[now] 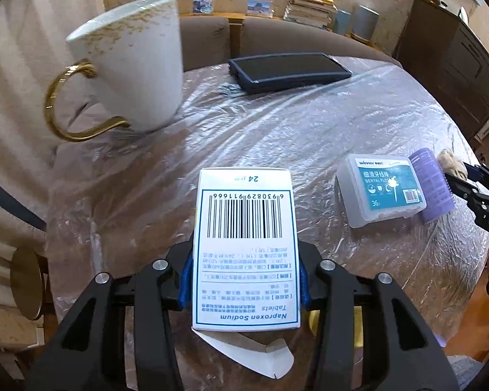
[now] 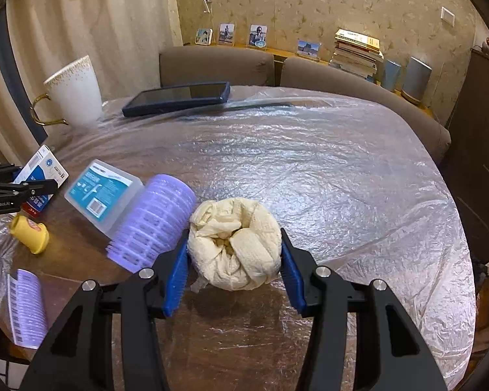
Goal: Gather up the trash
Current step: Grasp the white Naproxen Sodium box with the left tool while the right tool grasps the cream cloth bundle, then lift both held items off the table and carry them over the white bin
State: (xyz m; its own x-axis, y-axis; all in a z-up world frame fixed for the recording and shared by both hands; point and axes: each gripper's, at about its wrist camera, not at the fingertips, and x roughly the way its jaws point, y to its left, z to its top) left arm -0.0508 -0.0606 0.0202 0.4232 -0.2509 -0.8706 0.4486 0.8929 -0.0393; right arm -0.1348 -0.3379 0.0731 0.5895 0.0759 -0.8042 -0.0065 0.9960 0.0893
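Observation:
My left gripper (image 1: pixel 244 280) is shut on a white Naproxen Sodium tablet box (image 1: pixel 246 241) with a barcode, held above the table with its end flap hanging open. The same box shows at the left in the right wrist view (image 2: pixel 40 176). My right gripper (image 2: pixel 234 260) is shut on a crumpled cream paper towel ball (image 2: pixel 236 244), low over the table. In the left wrist view that gripper (image 1: pixel 456 179) and the ball (image 1: pixel 451 161) show at the right edge.
On the plastic-covered round table (image 2: pixel 309 169) lie a dental floss box (image 1: pixel 379 189), a purple hair roller (image 2: pixel 153 221), a dark tablet (image 1: pixel 287 71), a white gold-handled mug (image 1: pixel 130 68), a small yellow bottle (image 2: pixel 31 233) and a purple leaflet (image 2: pixel 27 306). Brown chairs stand behind.

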